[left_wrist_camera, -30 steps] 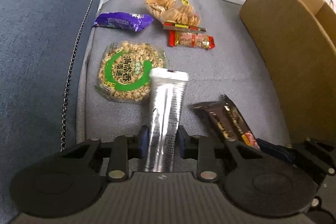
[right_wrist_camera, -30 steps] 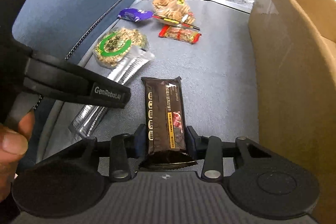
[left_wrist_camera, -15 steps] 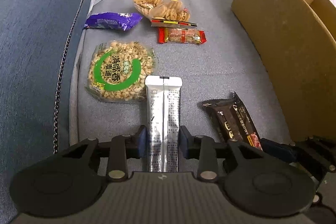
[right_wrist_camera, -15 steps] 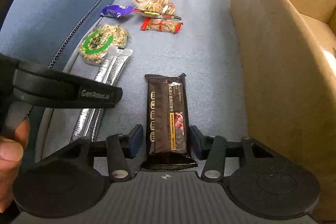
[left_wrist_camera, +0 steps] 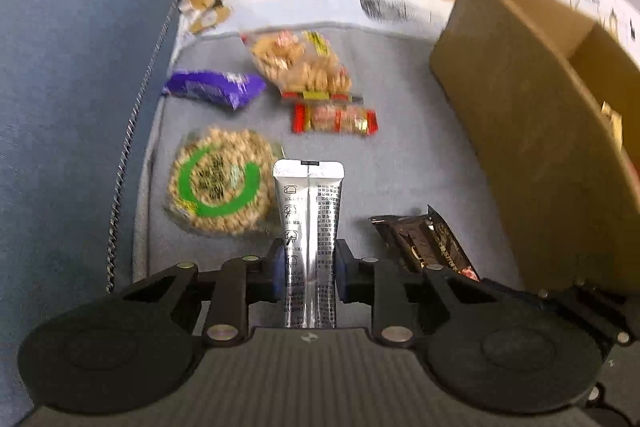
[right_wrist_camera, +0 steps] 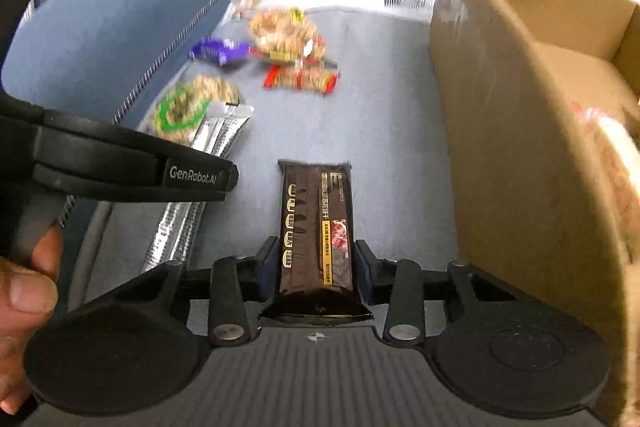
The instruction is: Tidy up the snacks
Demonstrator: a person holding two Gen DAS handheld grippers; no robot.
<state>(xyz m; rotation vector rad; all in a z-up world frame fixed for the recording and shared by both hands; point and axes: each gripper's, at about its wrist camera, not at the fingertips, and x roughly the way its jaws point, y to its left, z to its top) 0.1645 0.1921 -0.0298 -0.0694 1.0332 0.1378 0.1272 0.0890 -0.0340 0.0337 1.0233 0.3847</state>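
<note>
While two packets sit between closing jaws, the count stands as follows, each place given from the cardboard box [left_wrist_camera: 520, 131].

Held, item one: silver sachet [left_wrist_camera: 310, 227], lengthwise in the left gripper [left_wrist_camera: 308, 269]; the blue pads stand at its two long edges and the jaws are closing on it, narrow. It lies well to the left of the box, its far end beside the round cake.

Held, item two: dark brown bar [right_wrist_camera: 316, 223], lengthwise in the right gripper [right_wrist_camera: 316, 267]; jaws closing against its sides, set somewhat wider than the left pair. It is near the box's left wall, not yet over the rim.

Loose on the grey cushion [left_wrist_camera: 400, 179], all left of the box:
- round puffed-grain cake with green ring [left_wrist_camera: 218, 183], farthest left of the near row.
- red-ended bar [left_wrist_camera: 334, 119], midway toward the box.
- clear bag of crackers [left_wrist_camera: 300, 65], beyond the red-ended bar.
- purple packet [left_wrist_camera: 214, 89], far left, by the blue armrest [left_wrist_camera: 72, 107].

Inside the box: at least one pale packet [right_wrist_camera: 616, 163] shows, blurred; further contents cannot be told.

Judgement: sorting is begun but early to midway. Two items are gripped and await transfer; four lie untouched.
</note>
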